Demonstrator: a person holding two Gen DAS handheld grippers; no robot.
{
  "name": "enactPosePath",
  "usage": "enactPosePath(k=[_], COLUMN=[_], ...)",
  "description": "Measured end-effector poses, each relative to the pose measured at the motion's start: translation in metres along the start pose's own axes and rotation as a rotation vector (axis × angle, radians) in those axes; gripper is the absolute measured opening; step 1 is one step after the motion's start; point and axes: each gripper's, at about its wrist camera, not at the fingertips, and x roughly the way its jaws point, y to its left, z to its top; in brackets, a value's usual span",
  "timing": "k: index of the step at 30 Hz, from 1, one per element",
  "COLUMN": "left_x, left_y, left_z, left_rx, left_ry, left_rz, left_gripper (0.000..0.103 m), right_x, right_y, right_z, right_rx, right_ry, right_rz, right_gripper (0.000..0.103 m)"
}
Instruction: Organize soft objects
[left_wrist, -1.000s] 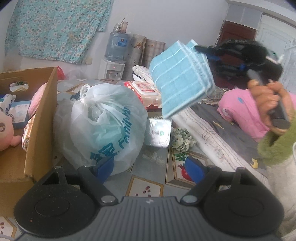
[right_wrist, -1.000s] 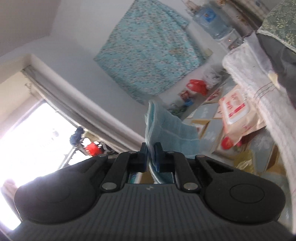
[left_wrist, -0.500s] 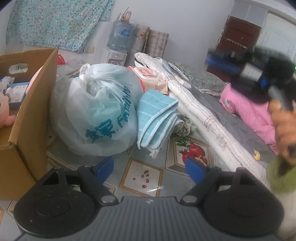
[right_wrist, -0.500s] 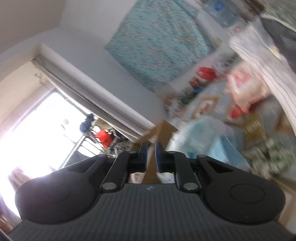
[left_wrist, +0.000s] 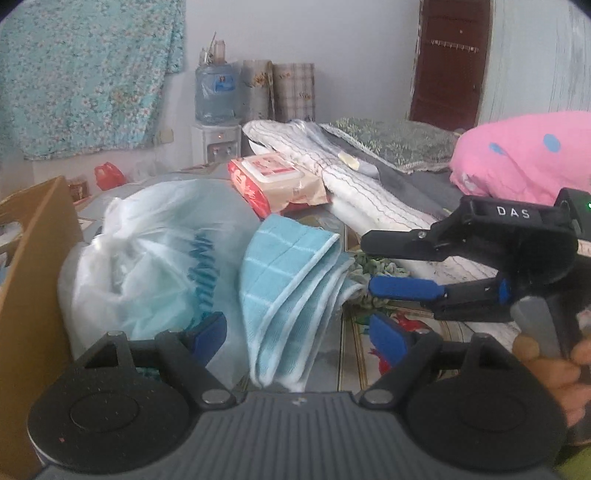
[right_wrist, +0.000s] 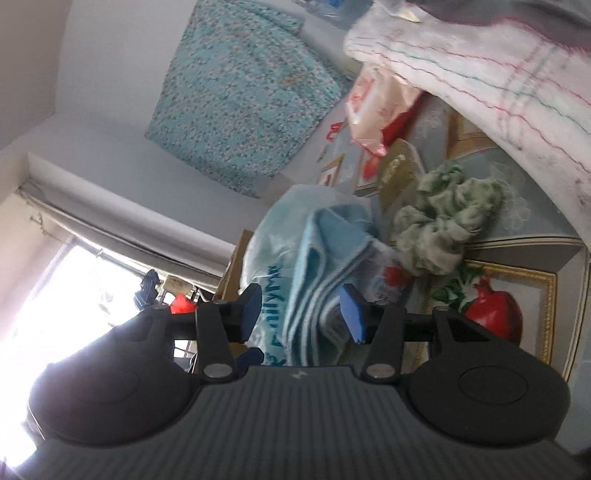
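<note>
A folded light-blue towel (left_wrist: 291, 295) leans against a white plastic bag (left_wrist: 155, 258) on the patterned floor mat; it also shows in the right wrist view (right_wrist: 325, 258). My left gripper (left_wrist: 297, 338) is open, its fingers on either side of the towel's lower end. My right gripper (left_wrist: 369, 266) is open just right of the towel, above a crumpled green cloth (right_wrist: 443, 225); in its own view the right gripper (right_wrist: 301, 314) straddles the towel's edge without closing on it.
A cardboard box (left_wrist: 33, 280) stands at the left. A pack of wet wipes (left_wrist: 273, 181) lies behind the towel. A rolled white blanket (left_wrist: 354, 195), a pink pillow (left_wrist: 524, 155) and a water dispenser (left_wrist: 216, 122) lie beyond.
My right gripper held the blue towel in the air, let it drop against the plastic bag, and has come down open beside it. My left gripper moved closer to the towel.
</note>
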Motion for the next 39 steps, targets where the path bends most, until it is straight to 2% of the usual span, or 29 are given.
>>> enactPosePath(k=[5, 8, 13, 15, 16, 17, 20, 24, 30, 33, 37, 39], left_x=[0.018, 0.026, 0.035, 0.035, 0.033, 0.032, 0.023, 0.007, -0.024, -0.039, -0.049, -0.052], left_y=[-0.007, -0.012, -0.005, -0.001, 0.000, 0.000, 0.007, 0.016, 0.027, 0.039, 0.051, 0.056], left_z=[0.007, 0.005, 0.005, 0.005, 0.005, 0.005, 0.007, 0.006, -0.006, -0.015, -0.034, -0.044], left_rx=[0.056, 0.110, 0.090, 0.073, 0.068, 0.065, 0.027, -0.017, -0.073, -0.133, -0.177, -0.200], left_ry=[0.027, 0.047, 0.099, 0.109, 0.108, 0.104, 0.083, 0.072, 0.059, 0.059, 0.068, 0.082], left_rz=[0.037, 0.066, 0.071, 0.064, 0.068, 0.073, 0.066, 0.019, -0.058, -0.081, -0.034, -0.041], left_gripper=[0.086, 0.080, 0.046, 0.027, 0.022, 0.012, 0.010, 0.010, 0.010, 0.010, 0.010, 0.010], right_x=[0.010, 0.014, 0.014, 0.014, 0.014, 0.014, 0.015, 0.010, 0.017, 0.023, 0.014, 0.007], right_y=[-0.015, -0.022, -0.023, -0.024, -0.023, -0.022, -0.017, -0.014, -0.025, -0.027, -0.016, -0.008], right_z=[0.001, 0.003, 0.002, 0.002, 0.002, 0.003, 0.003, -0.004, -0.034, -0.047, -0.052, -0.049], right_rx=[0.053, 0.072, 0.076, 0.083, 0.082, 0.079, 0.079, 0.076, 0.132, 0.140, 0.083, 0.055], right_ry=[0.004, 0.013, 0.032, 0.036, 0.035, 0.032, 0.032, 0.046, 0.131, 0.162, 0.122, 0.089], right_rz=[0.038, 0.047, 0.058, 0.072, 0.071, 0.070, 0.088, 0.135, 0.147, 0.138, 0.122, 0.120], right_gripper=[0.056, 0.057, 0.060, 0.061, 0.061, 0.062, 0.063, 0.072, 0.076, 0.076, 0.076, 0.073])
